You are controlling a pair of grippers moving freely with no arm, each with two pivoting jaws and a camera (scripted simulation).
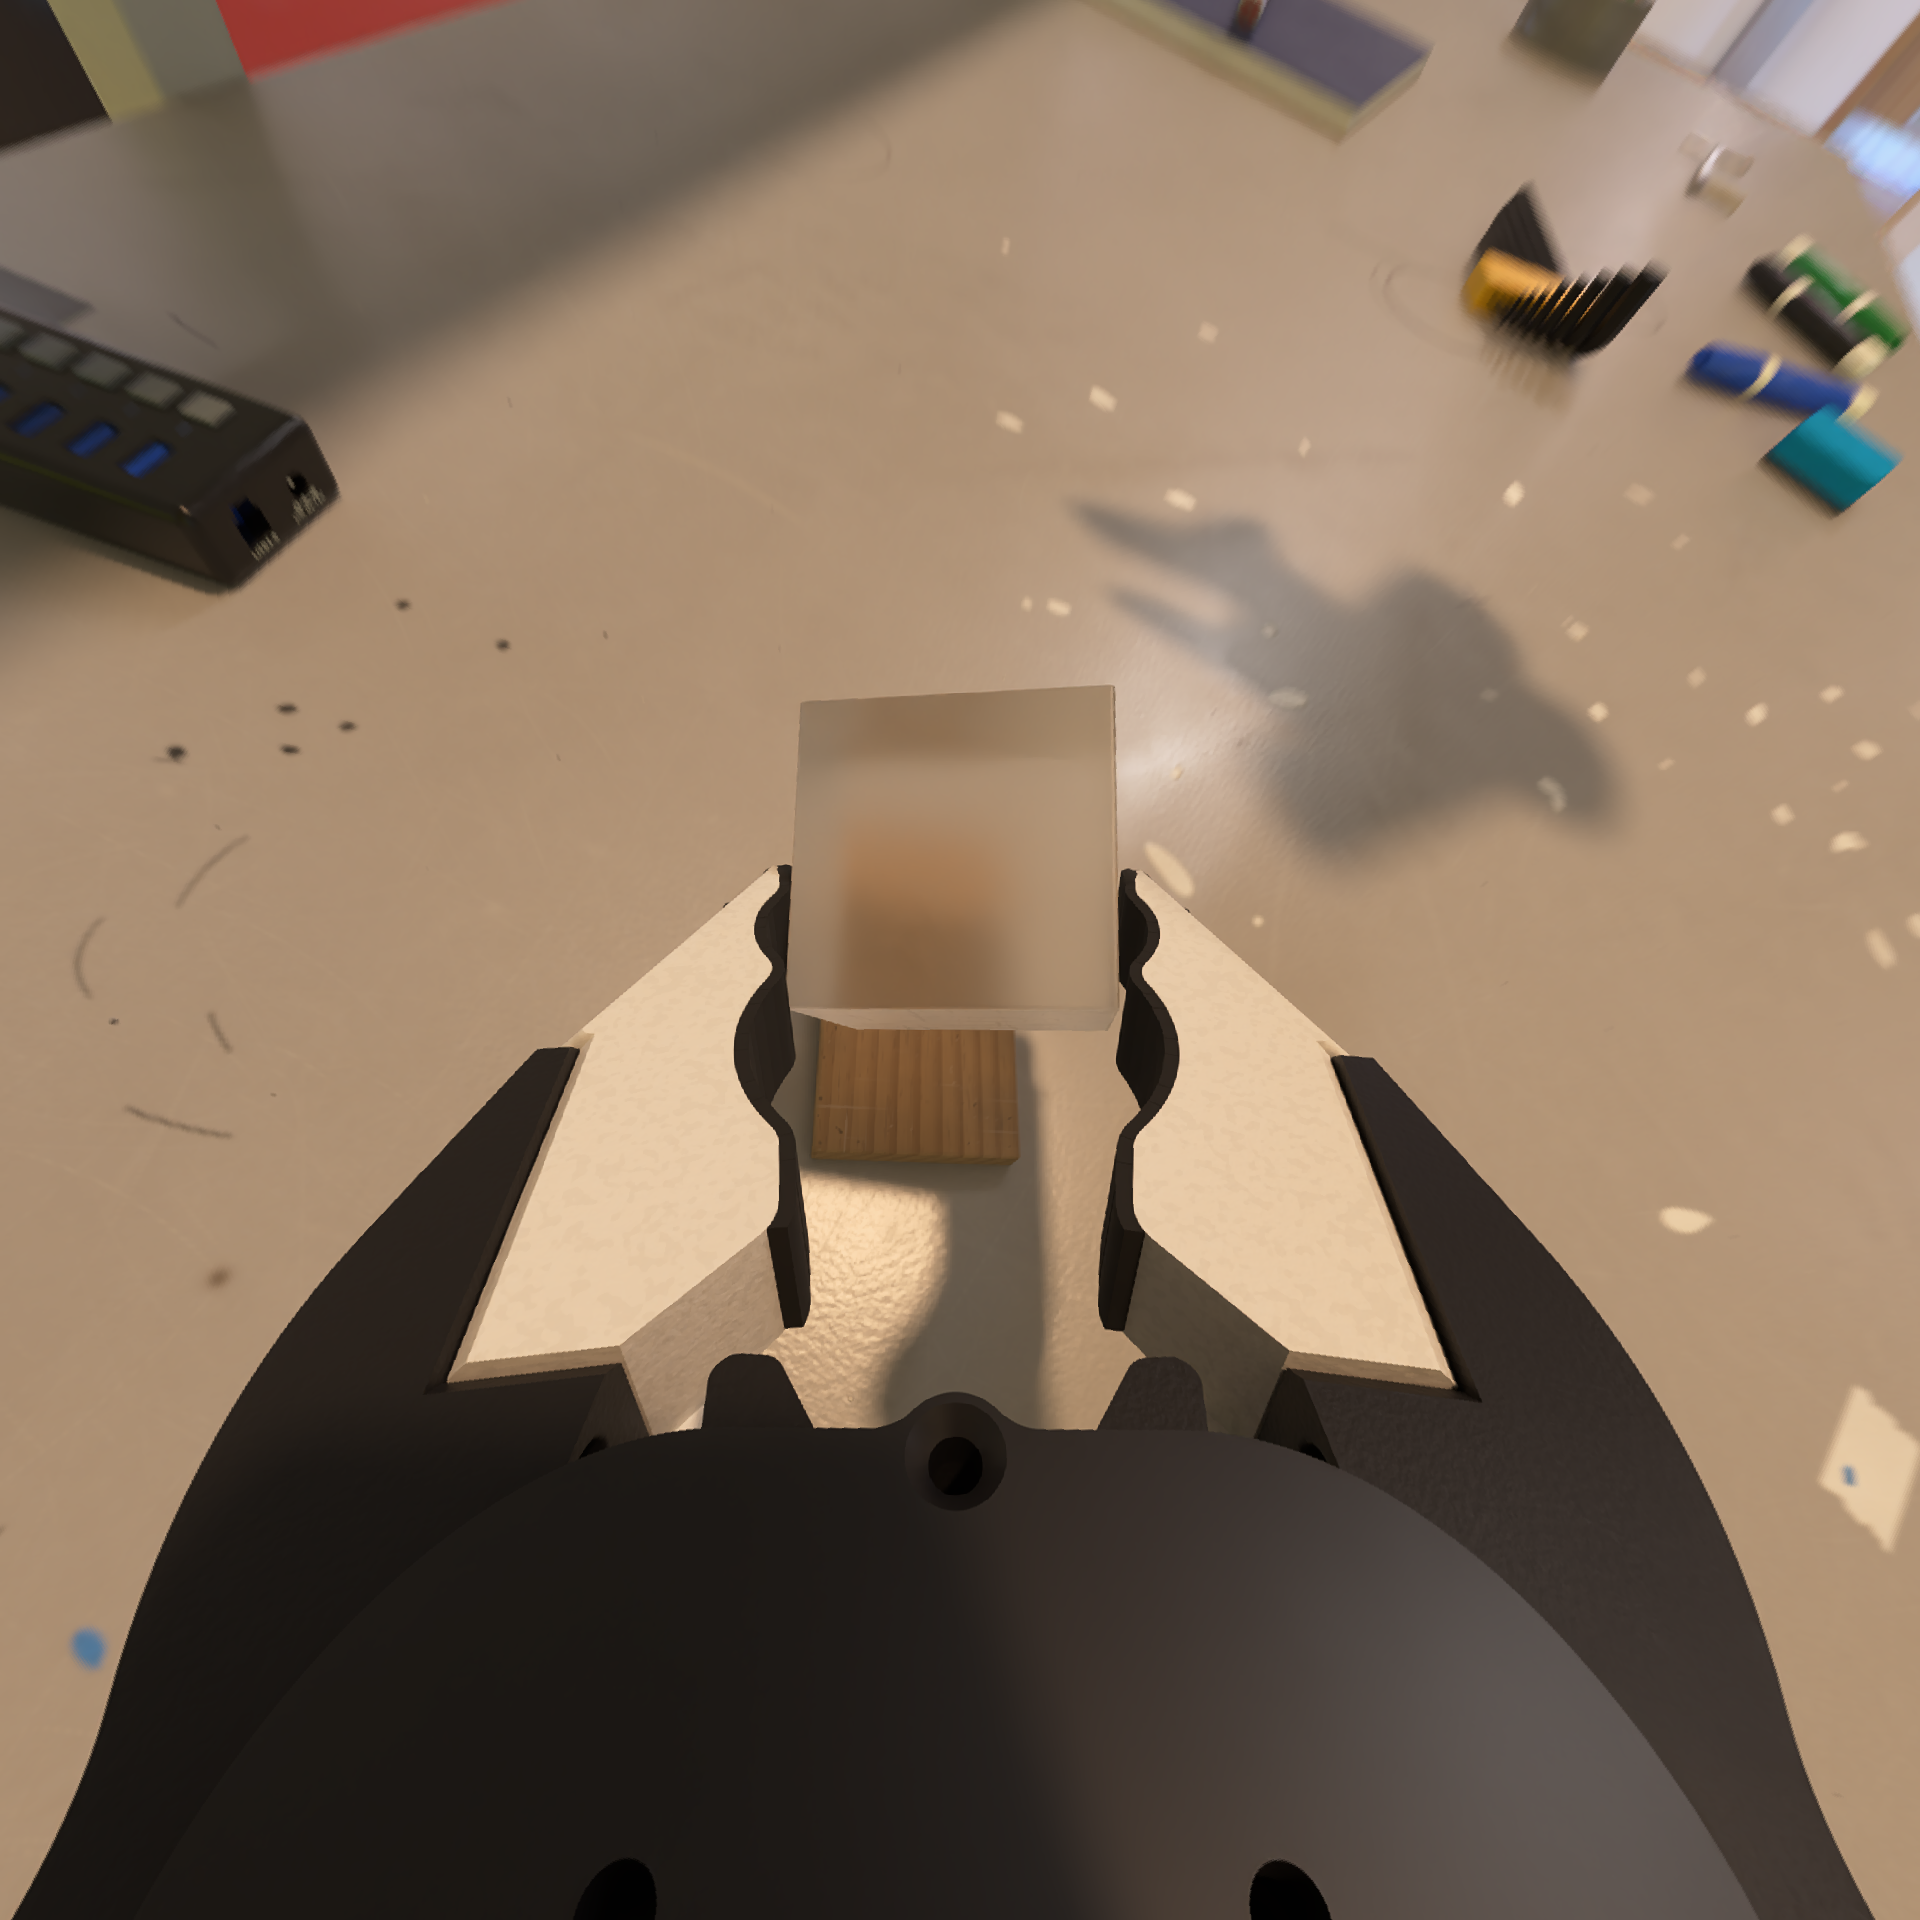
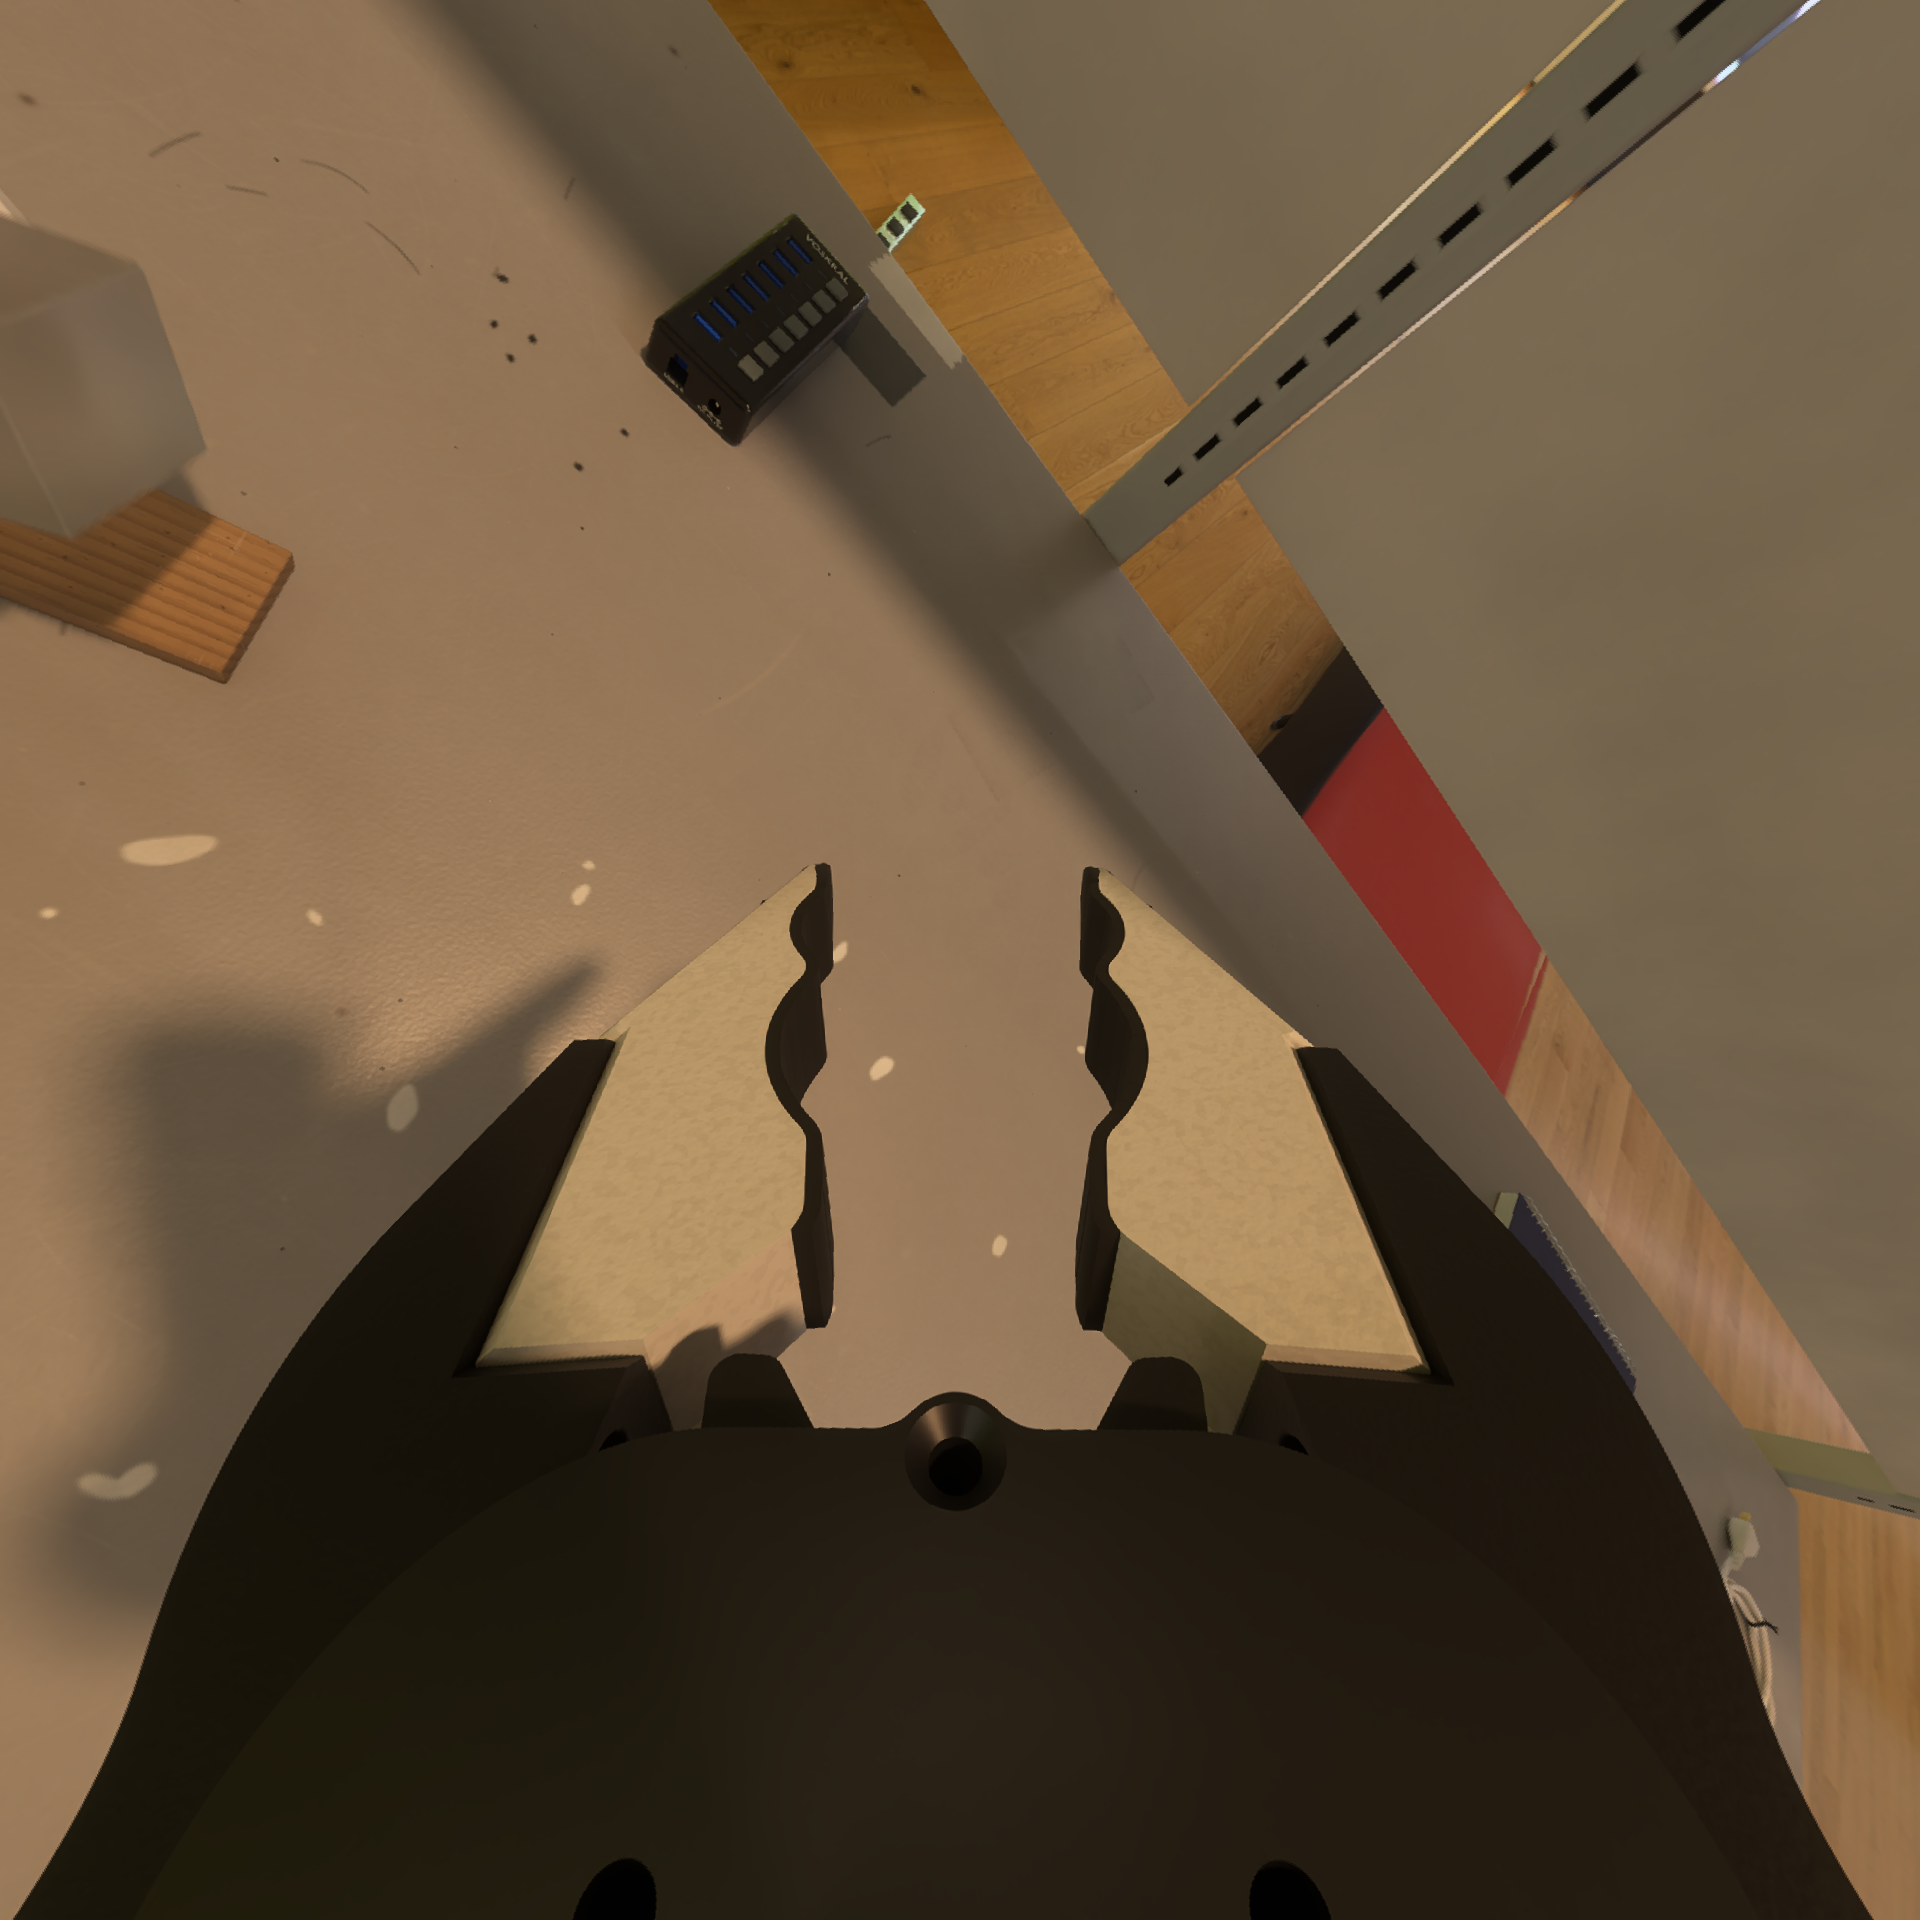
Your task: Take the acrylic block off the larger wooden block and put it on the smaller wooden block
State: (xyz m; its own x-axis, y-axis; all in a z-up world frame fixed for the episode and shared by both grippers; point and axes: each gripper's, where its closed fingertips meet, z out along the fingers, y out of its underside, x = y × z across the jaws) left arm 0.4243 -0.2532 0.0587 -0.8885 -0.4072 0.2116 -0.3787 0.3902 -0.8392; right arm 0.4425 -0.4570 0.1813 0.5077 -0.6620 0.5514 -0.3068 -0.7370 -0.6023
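Note:
My left gripper (image 1: pixel 953 883) is shut on the frosted acrylic block (image 1: pixel 951 852), with a fingertip on each side of it. Right under the block lies a flat ribbed wooden block (image 1: pixel 914 1107) on the table. I cannot tell whether the acrylic touches it or hangs just above it. In the right wrist view the acrylic block (image 2: pixel 83 384) sits over one end of the same wooden block (image 2: pixel 156 582) at the far left. My right gripper (image 2: pixel 956 878) is open and empty above bare table. No second wooden block is in view.
A black USB hub (image 1: pixel 156 457) lies at the left, near the table edge (image 2: pixel 1039 520) in the right wrist view (image 2: pixel 758 322). At the far right are a black finned heat sink (image 1: pixel 1558 291), markers (image 1: pixel 1766 379) and a teal block (image 1: pixel 1834 457).

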